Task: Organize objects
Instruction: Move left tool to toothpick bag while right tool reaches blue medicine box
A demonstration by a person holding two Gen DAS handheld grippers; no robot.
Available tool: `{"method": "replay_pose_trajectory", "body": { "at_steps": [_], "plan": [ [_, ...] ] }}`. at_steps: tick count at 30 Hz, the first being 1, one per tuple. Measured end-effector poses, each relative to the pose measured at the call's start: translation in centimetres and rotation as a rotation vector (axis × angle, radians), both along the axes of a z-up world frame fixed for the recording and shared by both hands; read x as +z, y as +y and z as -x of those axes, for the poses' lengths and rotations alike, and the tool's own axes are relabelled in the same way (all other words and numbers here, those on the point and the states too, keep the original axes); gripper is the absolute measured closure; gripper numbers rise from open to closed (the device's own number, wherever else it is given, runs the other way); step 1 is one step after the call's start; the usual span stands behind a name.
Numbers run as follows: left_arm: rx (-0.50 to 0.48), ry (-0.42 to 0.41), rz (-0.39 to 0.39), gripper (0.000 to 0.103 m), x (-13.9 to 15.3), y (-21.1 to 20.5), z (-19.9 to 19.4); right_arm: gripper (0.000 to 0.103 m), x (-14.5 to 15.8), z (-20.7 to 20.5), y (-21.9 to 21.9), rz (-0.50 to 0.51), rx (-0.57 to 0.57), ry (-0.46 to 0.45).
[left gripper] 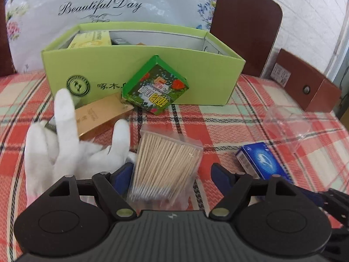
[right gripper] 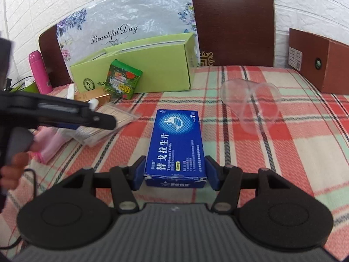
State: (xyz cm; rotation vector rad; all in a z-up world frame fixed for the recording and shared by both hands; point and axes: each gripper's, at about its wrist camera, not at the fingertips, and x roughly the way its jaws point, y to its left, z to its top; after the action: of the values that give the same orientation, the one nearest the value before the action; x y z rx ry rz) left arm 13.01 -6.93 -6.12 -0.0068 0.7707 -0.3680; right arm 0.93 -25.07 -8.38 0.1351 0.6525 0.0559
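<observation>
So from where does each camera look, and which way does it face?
Left wrist: on the left hand-held gripper, facing the green box over the toothpick bag; white glove beside it.
Right wrist: on the right hand-held gripper, around the blue box; left hand-held gripper in view.
Shared: green box, blue box, plastic cup.

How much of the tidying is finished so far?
Barely begun. The green organizer box already holds a yellow carton. The right gripper is closing around the blue medicine box; the left gripper straddles the toothpick bag. The green packet, gold box and clear cup remain out.
</observation>
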Motion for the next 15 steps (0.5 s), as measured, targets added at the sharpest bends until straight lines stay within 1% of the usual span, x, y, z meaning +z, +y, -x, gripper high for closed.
{"method": "replay_pose_trajectory", "body": {
  "at_steps": [1, 3, 5, 6, 8, 11, 13, 14, 15],
  "plan": [
    [-0.018, -0.011, -0.03, 0.027, 0.0, -0.4, 0.2, 0.047, 0.0, 0.2, 0.0, 0.001, -0.001, -0.002],
    [-0.063, -0.016, -0.073, 0.06, -0.1, -1.0, 0.7, 0.047, 0.1, 0.5, 0.2, 0.005, 0.002, -0.001],
    [-0.083, -0.008, -0.073, 0.071, 0.0, -0.7, 1.5, 0.047, 0.3, 0.8, 0.4, -0.001, 0.013, 0.002],
    [-0.085, 0.008, -0.053, 0.074, 0.1, -0.3, 2.0, 0.047, 0.3, 1.0, 0.4, -0.003, 0.025, 0.003],
    [-0.095, 0.038, -0.019, 0.075, 0.2, 0.8, 3.4, 0.047, 0.5, 1.4, 0.8, 0.005, 0.049, 0.004],
    [-0.089, 0.065, 0.016, 0.076, 0.1, 2.5, 6.3, 0.047, 0.7, 2.1, 1.6, 0.01, 0.114, 0.014],
    [-0.068, 0.078, 0.053, 0.076, 0.0, 3.6, 8.0, 0.047, 0.5, 2.5, 2.4, 0.025, 0.159, 0.023],
    [-0.048, 0.082, 0.077, 0.075, -0.1, 4.1, 8.6, 0.045, 0.5, 2.5, 2.8, 0.035, 0.174, 0.026],
    [-0.029, 0.087, 0.096, 0.074, -0.1, 4.5, 9.0, 0.04, 0.4, 2.4, 3.1, 0.04, 0.184, 0.03]
  ]
}}
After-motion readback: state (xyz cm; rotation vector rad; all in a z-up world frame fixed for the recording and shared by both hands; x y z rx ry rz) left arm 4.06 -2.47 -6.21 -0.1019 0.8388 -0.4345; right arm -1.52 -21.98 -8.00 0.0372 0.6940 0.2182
